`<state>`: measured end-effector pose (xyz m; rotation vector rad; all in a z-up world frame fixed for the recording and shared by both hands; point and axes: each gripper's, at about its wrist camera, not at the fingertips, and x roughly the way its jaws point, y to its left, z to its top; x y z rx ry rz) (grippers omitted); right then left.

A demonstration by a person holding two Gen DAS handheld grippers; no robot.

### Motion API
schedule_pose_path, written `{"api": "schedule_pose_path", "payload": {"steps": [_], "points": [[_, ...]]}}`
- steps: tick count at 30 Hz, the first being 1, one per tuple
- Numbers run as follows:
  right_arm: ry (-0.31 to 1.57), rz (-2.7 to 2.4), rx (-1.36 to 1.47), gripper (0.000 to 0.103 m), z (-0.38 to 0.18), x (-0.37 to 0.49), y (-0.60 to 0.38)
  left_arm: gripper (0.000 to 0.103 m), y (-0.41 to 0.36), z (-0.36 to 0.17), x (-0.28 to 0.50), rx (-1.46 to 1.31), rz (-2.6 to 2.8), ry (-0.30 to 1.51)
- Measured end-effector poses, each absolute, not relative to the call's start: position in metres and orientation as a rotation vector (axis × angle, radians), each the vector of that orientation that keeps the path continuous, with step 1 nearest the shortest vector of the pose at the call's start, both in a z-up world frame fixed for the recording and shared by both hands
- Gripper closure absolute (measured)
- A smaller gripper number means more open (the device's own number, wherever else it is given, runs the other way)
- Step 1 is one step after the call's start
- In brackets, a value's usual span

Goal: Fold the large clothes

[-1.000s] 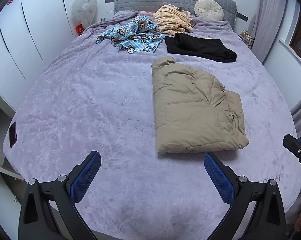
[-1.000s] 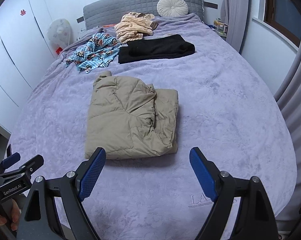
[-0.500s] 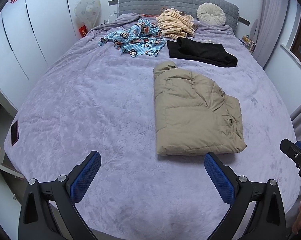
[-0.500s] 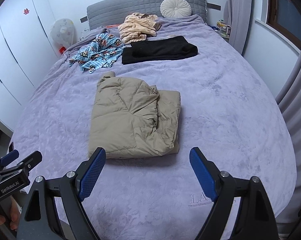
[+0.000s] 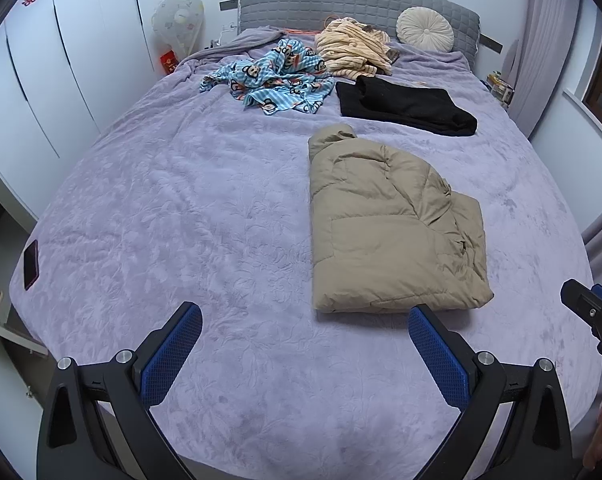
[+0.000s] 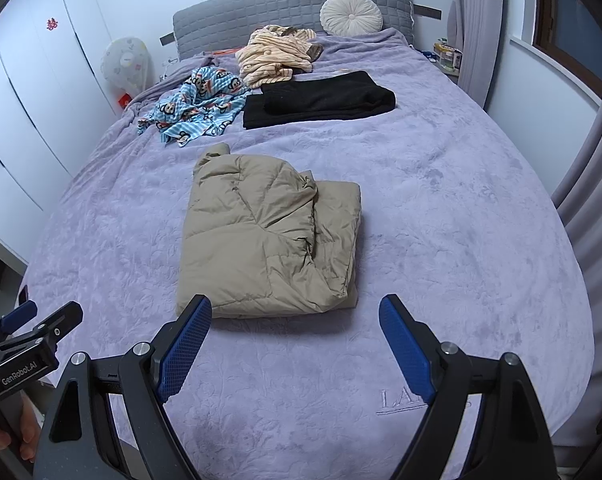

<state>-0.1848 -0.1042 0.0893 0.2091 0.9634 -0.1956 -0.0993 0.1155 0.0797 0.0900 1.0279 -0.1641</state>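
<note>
On the bed (image 5: 181,208), the folded jacket (image 5: 389,224) lies centre-right. Beyond it at 12 o'clock lie the folded trousers (image 5: 405,106); at 11 o'clock, the crumpled pyjamas (image 5: 273,78); behind these, the striped garment (image 5: 353,50) and round cushion (image 5: 425,32).

Colours on the bed
Lilac blanket (image 5: 181,208); tan jacket (image 5: 385,220); black trousers (image 5: 405,106); blue monkey-print pyjamas (image 5: 277,80); peach striped top (image 5: 353,48).

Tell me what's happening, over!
Left gripper open, empty. Right gripper open, empty. Tan puffer jacket folded on bed. Nothing blocking it.
</note>
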Motion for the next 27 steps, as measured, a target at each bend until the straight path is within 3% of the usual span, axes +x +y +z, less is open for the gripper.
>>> {"api": "schedule_pose_path", "payload": {"steps": [27], "points": [[0.966,-0.197,0.210,0.015,0.0897,-0.1846,-0.1041,0.000,0.1135,0.0796,-0.1014,0.087,-0.158,1.032]]}}
